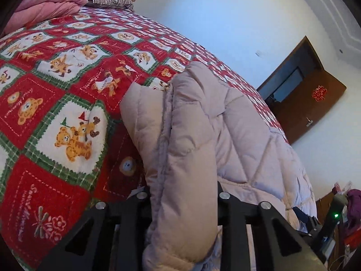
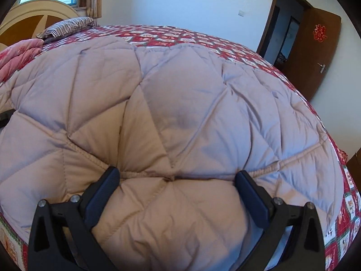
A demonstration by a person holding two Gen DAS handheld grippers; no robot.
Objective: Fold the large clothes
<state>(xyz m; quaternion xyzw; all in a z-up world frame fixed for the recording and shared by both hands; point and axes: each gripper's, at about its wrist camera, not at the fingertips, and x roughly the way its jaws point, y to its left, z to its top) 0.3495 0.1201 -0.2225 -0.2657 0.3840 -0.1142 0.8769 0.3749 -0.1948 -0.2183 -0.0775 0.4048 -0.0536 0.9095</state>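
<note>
A large quilted coat (image 2: 176,117), pale pinkish-beige with diamond stitching, lies spread across the near part of a bed covered by a red, green and white teddy-bear bedspread (image 1: 67,85). In the right wrist view, the right gripper (image 2: 178,180) has its two dark fingers spread wide, one on each side of a puffy fold of the coat at its near edge; both fingertips (image 2: 111,176) touch the fabric, pressed into its seams, but the jaws are not closed on it. In the left wrist view, the left gripper (image 1: 183,194) has a thick, doubled-over edge of the same coat (image 1: 198,149) filling the gap between its fingers, and the fabric rises in a ridge away from the camera; the fingertips are hidden by padding, so I cannot tell how firmly they clamp it. At the far left of the bed sit a pink folded quilt (image 1: 45,6) and a striped pillow (image 2: 70,26) against a wooden headboard (image 2: 29,20). On the far right, a brown door (image 2: 315,52) stands open in a white wall.
</note>
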